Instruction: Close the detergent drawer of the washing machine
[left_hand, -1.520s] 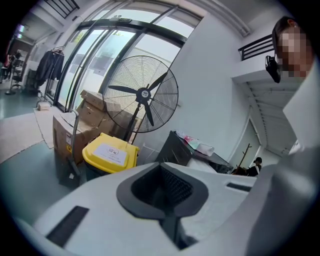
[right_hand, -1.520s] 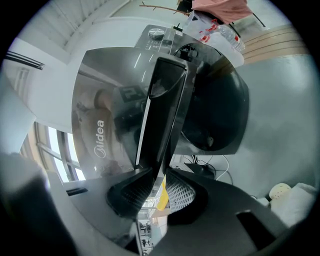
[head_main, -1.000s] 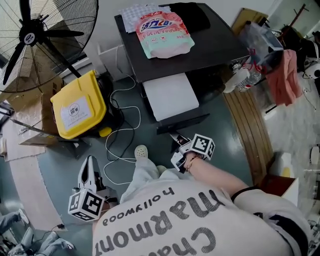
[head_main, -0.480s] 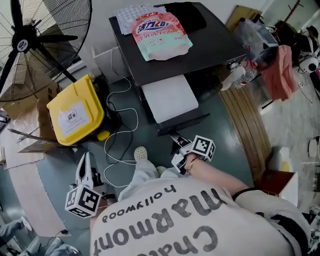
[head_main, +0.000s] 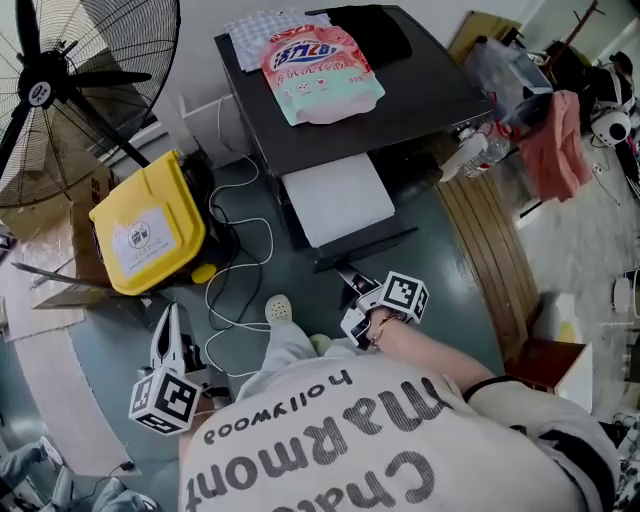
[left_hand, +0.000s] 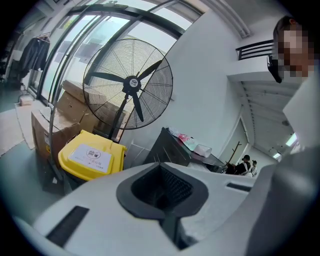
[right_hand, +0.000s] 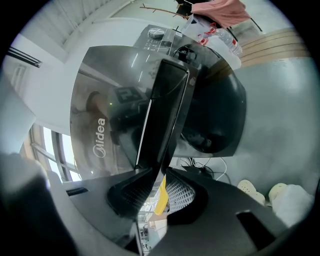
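The washing machine (head_main: 420, 95) stands with its dark top in the head view. The detergent drawer (head_main: 338, 198) is pulled out past the front edge of this top. It shows a white upper face, and its dark front panel is the part nearest to the person.

The right gripper (head_main: 350, 278) reaches to the lower edge of this front panel. In the right gripper view, the dark slab of the drawer (right_hand: 167, 100) runs down between the two jaws of the right gripper (right_hand: 156, 175). The jaws are pressed on the slab from both sides, so this tool grips the drawer. A narrow gap remains below the slab.

The left gripper (head_main: 168, 320) hangs low over the floor, well apart from the machine and near the left edge of the head view. In the left gripper view, the jaws of the left gripper (left_hand: 161, 185) are brought together, with nothing between them.

A pink and green detergent bag (head_main: 318, 62) lies on the machine top, near the back edge and toward its left corner. A yellow bin (head_main: 145, 228) stands on the floor beside the left edge of the machine. A large fan (head_main: 60, 90) stands behind the bin.
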